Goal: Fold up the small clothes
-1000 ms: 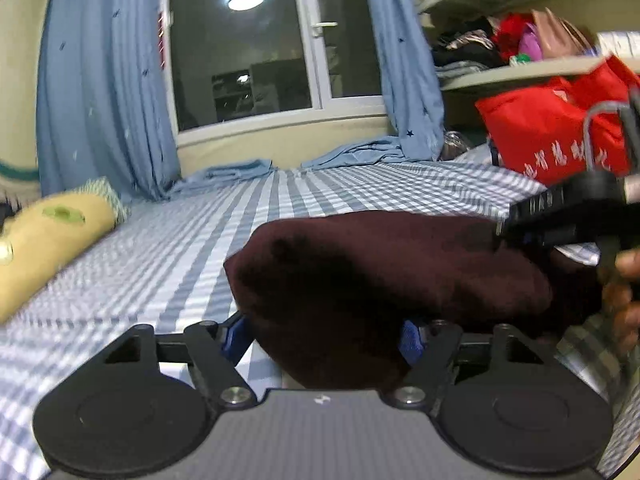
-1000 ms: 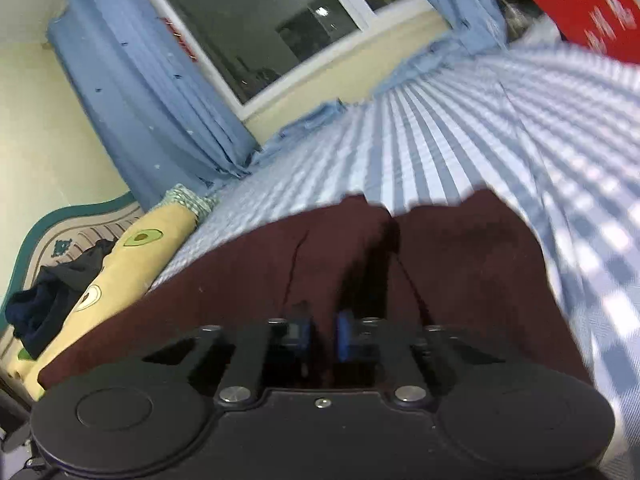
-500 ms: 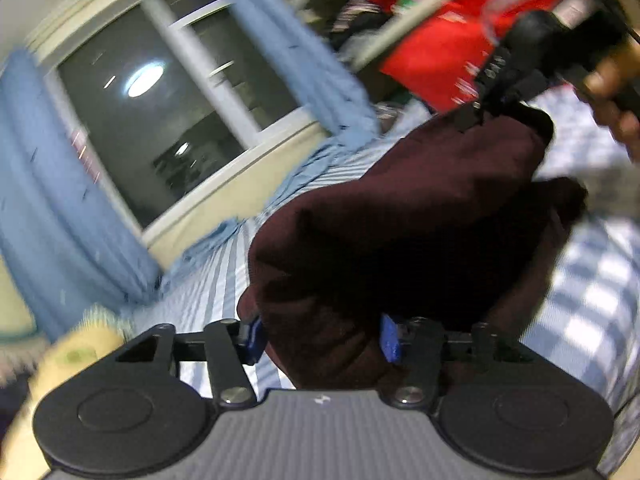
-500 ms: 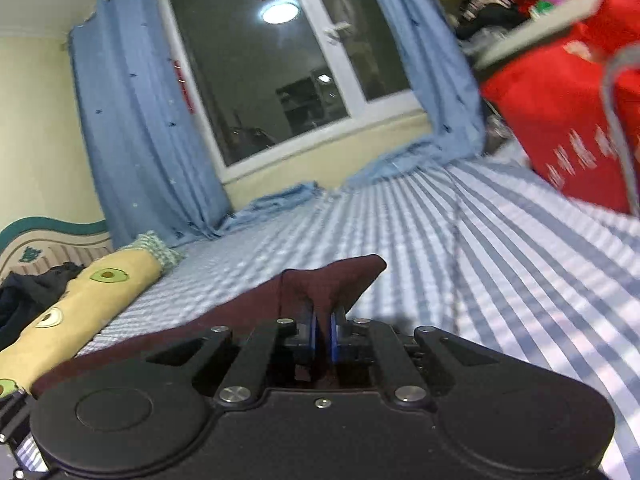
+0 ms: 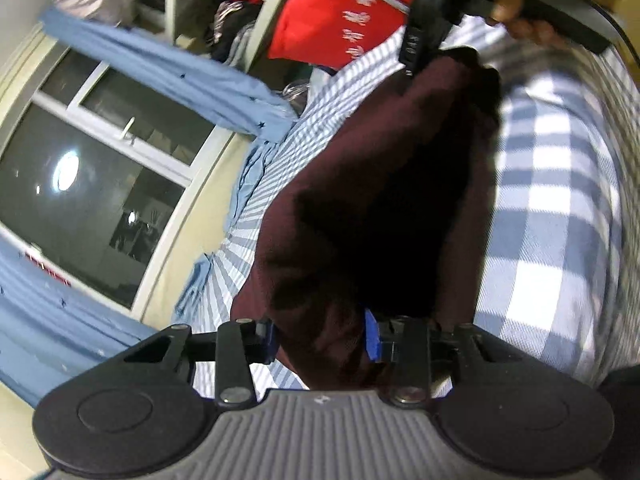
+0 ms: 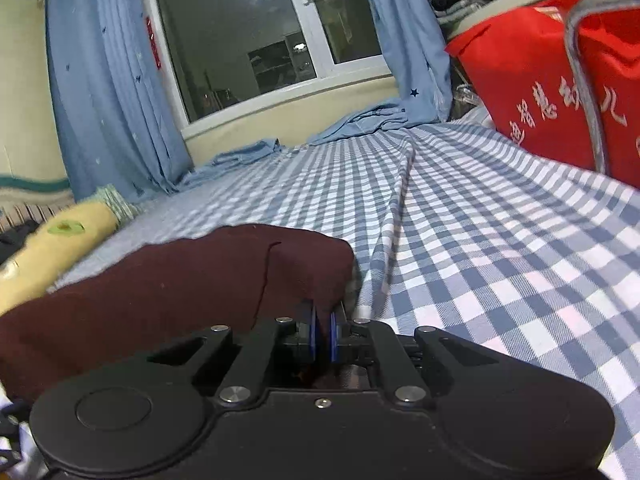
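A checked bedsheet (image 6: 500,240) carries a maroon garment (image 5: 380,200), soft, light and limp, best taken at edges or corners. Its long axis runs between the two tools. The left gripper (image 5: 320,340), jaws set wide, is clamped around a bunched end; the right gripper (image 6: 323,334) is closed tight, pinching the opposite corner

A bed (image 6: 480,240) in a blue-and-white checked sheet carries everything. A maroon garment (image 6: 180,276) lies on its near part. A yellow avocado-print pillow (image 6: 52,248) lies at the left, a red bag (image 6: 540,80) at the far right, and curtain hems (image 6: 360,124) trail onto the far edge.
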Demonstrator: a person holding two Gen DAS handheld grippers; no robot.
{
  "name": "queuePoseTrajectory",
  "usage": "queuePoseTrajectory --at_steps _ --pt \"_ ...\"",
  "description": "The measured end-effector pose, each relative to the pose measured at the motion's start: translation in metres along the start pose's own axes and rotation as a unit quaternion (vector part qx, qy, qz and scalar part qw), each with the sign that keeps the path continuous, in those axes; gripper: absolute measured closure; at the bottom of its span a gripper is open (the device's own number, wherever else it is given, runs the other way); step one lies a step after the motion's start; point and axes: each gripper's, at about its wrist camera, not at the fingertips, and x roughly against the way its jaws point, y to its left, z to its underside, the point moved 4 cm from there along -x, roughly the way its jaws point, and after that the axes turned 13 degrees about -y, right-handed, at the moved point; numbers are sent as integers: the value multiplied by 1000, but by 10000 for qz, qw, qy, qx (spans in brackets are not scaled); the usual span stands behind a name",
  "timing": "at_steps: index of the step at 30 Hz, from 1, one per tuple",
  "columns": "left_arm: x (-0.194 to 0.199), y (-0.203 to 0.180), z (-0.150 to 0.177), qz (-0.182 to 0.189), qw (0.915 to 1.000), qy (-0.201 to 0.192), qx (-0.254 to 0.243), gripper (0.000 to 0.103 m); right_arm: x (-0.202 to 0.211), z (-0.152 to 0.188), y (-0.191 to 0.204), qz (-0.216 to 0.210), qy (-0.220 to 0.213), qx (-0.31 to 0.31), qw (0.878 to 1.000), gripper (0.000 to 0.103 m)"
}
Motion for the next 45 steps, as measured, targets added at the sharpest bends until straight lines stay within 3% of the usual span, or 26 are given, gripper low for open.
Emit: queuePoseTrajectory --at_steps 3,5,7,8,9,12,14,17,21,23,25,28,29,32,33,34,37,43,45 --pt "2 5 4 58 9997 -93 205 58 1 -2 3 1 10 64 10000 97" --pt "6 14 5 98 9977 -137 654 52 3 -6 6 -66 -29 76 9999 96" --pt "14 22 7 111 9949 -195 985 37 3 -9 9 -49 -39 206 9998 96" --pt "18 26 10 145 9933 -231 1126 20 2 -9 11 -39 -36 288 9996 96" --pt "23 29 13 219 9910 -240 1296 14 1 -10 11 -41 -32 310 9995 96" --pt "37 41 24 509 9768 -214 2069 14 0 -10 11 -35 -44 292 9996 95" --pt "43 50 33 649 9573 -163 2811 14 0 -10 11 -16 -77 292 9995 92" --pt "50 76 47 604 9098 -144 4104 10 2 -7 11 46 -125 412 9991 87" --pt "46 117 51 162 8550 -379 5170 3 9 -11 12 201 -261 580 9978 75" --pt "33 138 46 -78 8319 -396 5535 1 14 -16 18 295 -450 747 9958 57" --pt "17 152 41 -207 8204 -306 5706 1 19 -19 27 308 -609 891 9937 44" --pt "-16 157 34 -133 8214 -120 5701 1 21 -16 39 248 -671 1115 9912 29" --pt "-27 154 33 -146 8290 31 5590 1 21 -13 43 229 -675 1216 9900 23" --pt "-47 135 37 -284 8633 521 5011 1 20 -3 50 250 -669 1437 9870 15" --pt "-50 128 36 -285 8694 553 4902 0 20 1 50 246 -660 1447 9870 15" --pt "-51 123 41 -291 8705 557 4881 0 20 4 50 233 -637 1424 9875 13" --pt "-50 115 53 -232 8573 647 5102 0 17 13 45 170 -562 1229 9907 7" --pt "-48 92 75 -151 8519 839 5168 0 16 32 45 83 -487 1065 9931 6" --pt "-51 81 83 -109 8435 893 5295 0 16 38 45 123 -499 1053 9931 6"
